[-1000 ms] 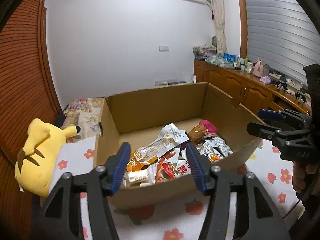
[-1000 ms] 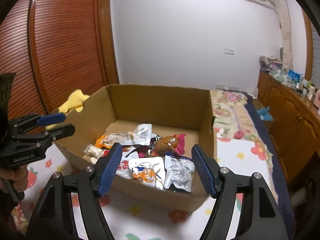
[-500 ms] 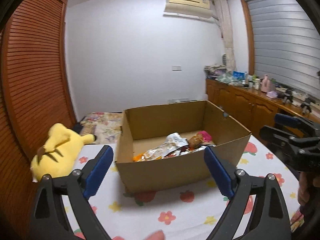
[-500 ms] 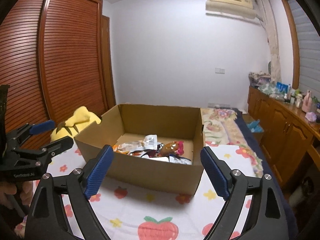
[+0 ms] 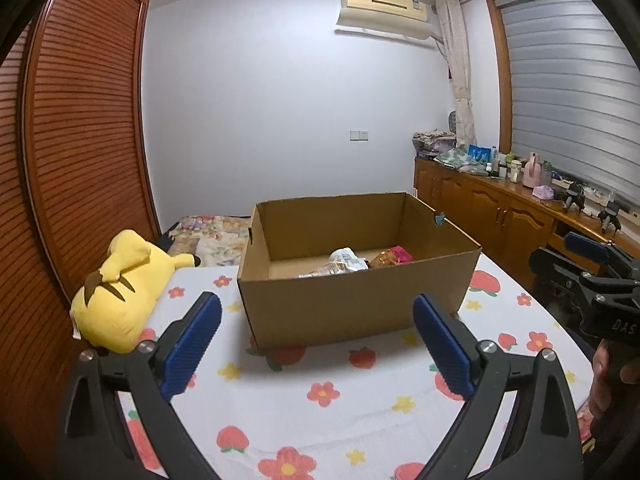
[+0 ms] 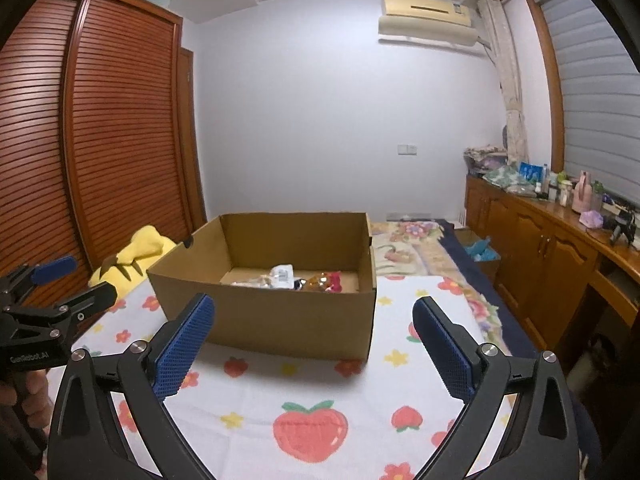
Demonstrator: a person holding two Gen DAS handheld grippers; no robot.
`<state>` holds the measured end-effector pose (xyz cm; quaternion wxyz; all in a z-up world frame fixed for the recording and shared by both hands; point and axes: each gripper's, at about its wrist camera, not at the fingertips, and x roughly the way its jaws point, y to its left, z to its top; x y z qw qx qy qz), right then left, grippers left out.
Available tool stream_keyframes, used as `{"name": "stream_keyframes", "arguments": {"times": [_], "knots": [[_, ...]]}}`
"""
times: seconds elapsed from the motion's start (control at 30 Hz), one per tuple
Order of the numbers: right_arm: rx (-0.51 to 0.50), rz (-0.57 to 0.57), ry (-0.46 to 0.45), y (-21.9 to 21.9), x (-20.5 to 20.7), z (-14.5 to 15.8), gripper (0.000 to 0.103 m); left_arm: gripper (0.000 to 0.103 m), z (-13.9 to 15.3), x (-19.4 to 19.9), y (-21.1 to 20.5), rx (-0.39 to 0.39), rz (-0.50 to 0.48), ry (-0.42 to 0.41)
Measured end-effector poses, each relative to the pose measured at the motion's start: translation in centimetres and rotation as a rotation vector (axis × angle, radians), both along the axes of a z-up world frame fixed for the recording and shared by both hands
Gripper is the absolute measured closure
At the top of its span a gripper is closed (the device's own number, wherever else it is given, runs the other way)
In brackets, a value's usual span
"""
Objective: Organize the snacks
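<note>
Your tongs hang short of the cardboard box.
Left tongs and right tongs, jaws just opened, gape wide, empty; snacks lie inside.

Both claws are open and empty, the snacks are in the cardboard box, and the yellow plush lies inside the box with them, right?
Not quite. The yellow plush is not inside the cardboard box; the left wrist view shows it lying on the fruit-print cloth beside the box. The rest holds: the snack packets are in the box, and the left claw and right claw are open and empty.
</note>
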<state>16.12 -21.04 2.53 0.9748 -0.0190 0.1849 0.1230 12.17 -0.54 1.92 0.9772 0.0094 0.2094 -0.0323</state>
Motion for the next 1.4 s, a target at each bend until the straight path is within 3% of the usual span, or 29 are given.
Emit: {"name": "stream_keyframes", "arguments": {"times": [0.33,1.4], "knots": [[-0.002,-0.01,0.0,-0.1,-1.1,-0.5,0.002,0.006,-1.2,-0.7,0.3,-0.009,0.011,0.039],[-0.004,-0.019,-0.003,-0.3,-1.9,-0.3,0.002,0.006,-1.1,-1.1,0.6,0.007,0.031,0.034]]}}
